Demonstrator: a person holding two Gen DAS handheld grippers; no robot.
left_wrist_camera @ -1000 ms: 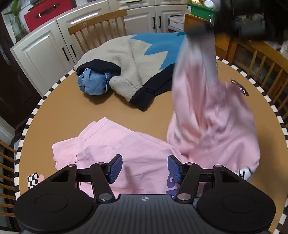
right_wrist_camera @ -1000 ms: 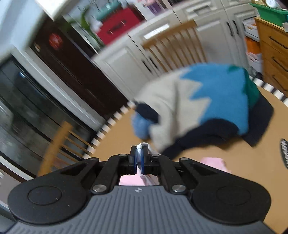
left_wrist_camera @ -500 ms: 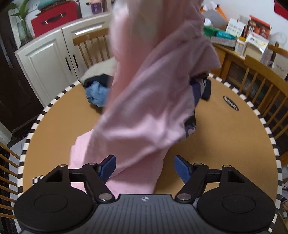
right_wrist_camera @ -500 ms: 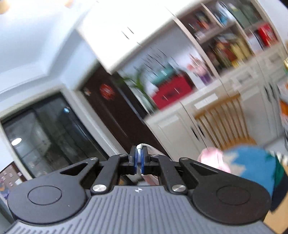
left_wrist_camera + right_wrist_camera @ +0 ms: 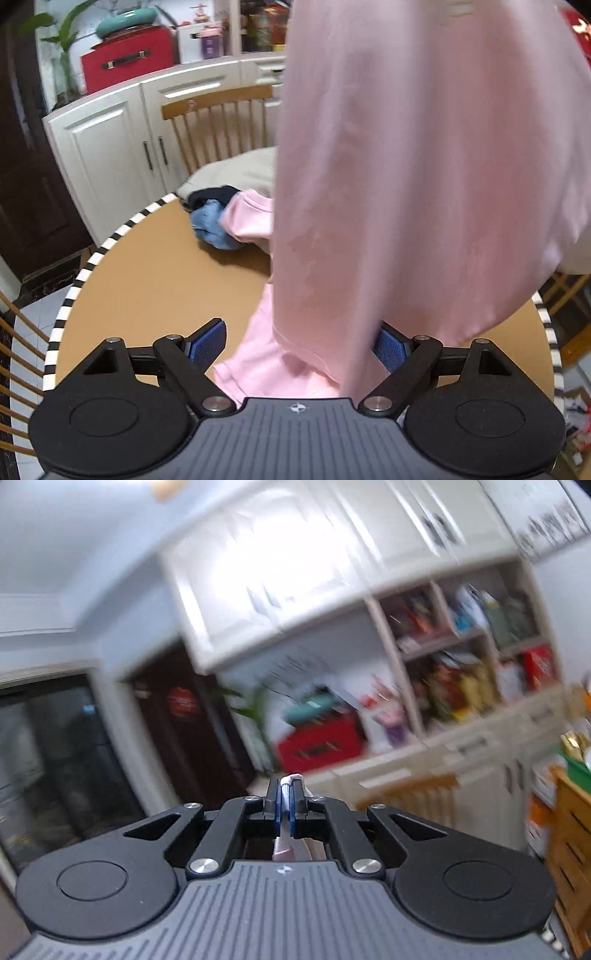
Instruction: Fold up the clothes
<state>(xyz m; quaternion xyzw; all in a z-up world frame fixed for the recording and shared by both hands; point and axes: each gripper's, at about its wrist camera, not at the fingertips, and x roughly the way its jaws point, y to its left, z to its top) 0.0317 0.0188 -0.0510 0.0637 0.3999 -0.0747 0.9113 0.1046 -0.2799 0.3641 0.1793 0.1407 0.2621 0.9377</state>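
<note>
The left gripper (image 5: 297, 345) has its jaws wide apart, with the pink shirt (image 5: 424, 166) hanging just between and above them, its lower part trailing on the bench (image 5: 155, 273). It seems light, soft and limp; a hem corner is probably the best hold. The right gripper (image 5: 284, 805) is clamped on a thin fold of it.
</note>
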